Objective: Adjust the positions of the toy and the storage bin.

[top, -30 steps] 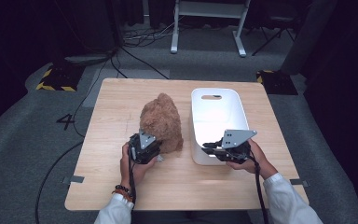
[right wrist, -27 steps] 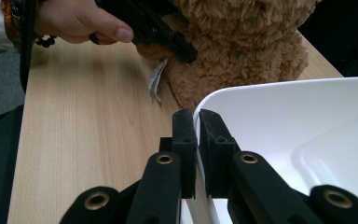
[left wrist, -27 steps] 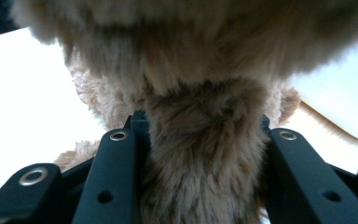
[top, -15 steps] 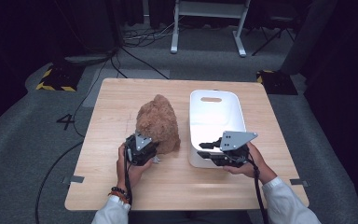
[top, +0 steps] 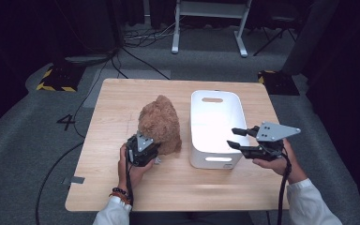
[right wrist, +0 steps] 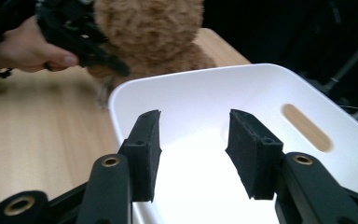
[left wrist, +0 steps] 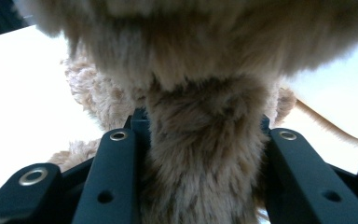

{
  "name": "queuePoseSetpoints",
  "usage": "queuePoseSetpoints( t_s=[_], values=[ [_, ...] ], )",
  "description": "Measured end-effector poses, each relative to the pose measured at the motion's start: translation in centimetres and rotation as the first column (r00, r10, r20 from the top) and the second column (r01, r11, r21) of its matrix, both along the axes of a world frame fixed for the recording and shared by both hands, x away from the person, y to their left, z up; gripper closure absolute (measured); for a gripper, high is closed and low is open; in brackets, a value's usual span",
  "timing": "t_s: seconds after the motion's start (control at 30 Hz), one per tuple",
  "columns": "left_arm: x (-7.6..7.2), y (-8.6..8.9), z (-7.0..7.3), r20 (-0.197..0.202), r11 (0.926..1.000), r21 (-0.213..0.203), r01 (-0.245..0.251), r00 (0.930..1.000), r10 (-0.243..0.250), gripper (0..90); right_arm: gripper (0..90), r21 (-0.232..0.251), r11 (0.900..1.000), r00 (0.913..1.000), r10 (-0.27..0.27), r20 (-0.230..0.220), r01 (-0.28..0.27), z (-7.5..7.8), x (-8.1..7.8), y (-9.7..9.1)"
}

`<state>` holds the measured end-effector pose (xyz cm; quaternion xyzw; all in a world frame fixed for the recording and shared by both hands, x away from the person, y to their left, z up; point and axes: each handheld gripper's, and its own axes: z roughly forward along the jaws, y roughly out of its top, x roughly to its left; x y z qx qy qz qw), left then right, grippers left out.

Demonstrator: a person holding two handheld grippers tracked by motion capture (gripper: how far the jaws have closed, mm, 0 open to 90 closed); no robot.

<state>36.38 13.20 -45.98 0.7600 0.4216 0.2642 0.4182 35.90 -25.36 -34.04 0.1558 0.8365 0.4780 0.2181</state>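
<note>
A white figure "4" stands on the grey carpet floor, left of the light wooden table; no other writing is legible anywhere

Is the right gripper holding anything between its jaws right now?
No, the right gripper has open jaws with bare pads and a gap between them, above the white bin.

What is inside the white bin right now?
The white bin looks empty: bare white floor in the high view. The right claw hovers open above its near right rim, hiding a little of it.
</note>
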Motion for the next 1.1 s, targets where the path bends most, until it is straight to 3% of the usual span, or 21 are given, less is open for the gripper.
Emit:
queuePoseSetpoints(
  t_s=[0.17,0.2,0.27,0.43,0.5,0.53,0.57,0.6,0.67,0.7,0.77,0.83,0.87,0.93,0.97,1.0,1.07,1.1],
  values=[
    [0.0,0.1,0.0,0.000,1.0000,0.002,0.005,1.0000,-0.005,61.2,51.2,0.029,0.9968,0.9972,-0.075,-0.005,0.075,0.0,0.6,-1.8],
    [0.0,0.1,0.0,0.000,1.0000,0.004,0.008,1.0000,-0.008,61.2,49.8,0.026,0.9922,0.9926,-0.122,0.001,0.122,-0.2,0.9,-2.6],
    [0.0,0.1,0.0,0.000,0.9999,0.007,0.010,0.9999,-0.010,61.2,45.9,0.052,0.9859,0.9872,-0.159,-0.010,0.159,-0.4,1.1,-3.5],
    [0.0,0.1,0.0,0.001,0.9999,0.005,0.012,0.9999,-0.012,61.3,37.6,0.087,0.9683,0.9721,-0.234,-0.012,0.234,-1.2,1.6,-5.5],
    [0.0,0.1,0.0,0.001,0.9999,0.005,0.012,0.9999,-0.012,61.4,35.4,0.083,0.9666,0.9700,-0.243,-0.002,0.242,-1.4,1.7,-5.8],
    [0.0,0.1,0.0,0.002,0.9999,0.006,0.015,0.9999,-0.015,61.5,31.1,0.082,0.9559,0.9589,-0.284,0.008,0.282,-2.0,2.0,-6.7],
    [0.0,0.1,0.0,0.002,0.9999,0.006,0.015,0.9999,-0.015,61.6,31.1,0.082,0.9559,0.9589,-0.284,0.008,0.282,-2.0,2.0,-6.7],
    [0.0,0.1,0.0,0.005,0.9998,0.009,0.017,0.9998,-0.017,61.7,28.7,0.089,0.9466,0.9505,-0.311,-0.004,0.310,-2.7,2.2,-7.7],
    [0.0,0.1,-0.1,0.009,0.9998,0.010,0.017,0.9998,-0.017,62.3,27.7,0.083,0.9431,0.9465,-0.323,-0.005,0.322,-2.9,2.3,-8.0],
    [0.0,0.0,-0.1,0.012,0.9998,0.013,0.017,0.9998,-0.017,62.6,26.7,0.082,0.9340,0.9375,-0.347,-0.019,0.348,-3.9,2.5,-8.9],
    [0.0,0.0,-0.1,0.014,0.9998,0.013,0.016,0.9998,-0.017,62.8,26.8,0.080,0.9326,0.9360,-0.351,-0.031,0.352,-4.5,2.6,-9.3],
    [0.0,0.0,-0.1,0.014,0.9998,0.012,0.017,0.9997,-0.018,63.2,27.0,0.050,0.9230,0.9238,-0.379,-0.054,0.381,-6.1,2.9,-10.0],
    [0.0,0.0,-0.1,0.014,0.9998,0.010,0.016,0.9998,-0.017,63.5,27.1,0.027,0.9194,0.9171,-0.389,-0.088,0.392,-7.6,3.1,-10.5],
    [0.0,0.0,-0.1,0.015,0.9998,0.010,0.017,0.9997,-0.017,63.6,27.0,0.008,0.9156,0.9103,-0.399,-0.111,0.402,-9.0,3.3,-10.9],
    [0.0,0.0,-0.1,0.015,0.9998,0.010,0.017,0.9997,-0.017,63.6,27.0,0.008,0.9156,0.9103,-0.399,-0.111,0.402,-9.0,3.3,-10.9],
    [0.0,0.0,-0.1,0.017,0.9998,0.010,0.017,0.9997,-0.017,63.6,26.0,-0.020,0.9166,0.9041,-0.397,-0.158,0.399,-10.7,3.4,-11.1],
    [0.0,0.0,-0.1,0.017,0.9998,0.009,0.017,0.9997,-0.017,63.6,25.7,-0.038,0.9161,0.9002,-0.400,-0.173,0.399,-11.5,3.4,-11.2],
    [0.0,0.0,-0.1,0.016,0.9998,0.009,0.017,0.9997,-0.017,63.6,24.6,-0.075,0.9121,0.8875,-0.410,-0.211,0.403,-13.1,3.5,-11.5]
  ],
)
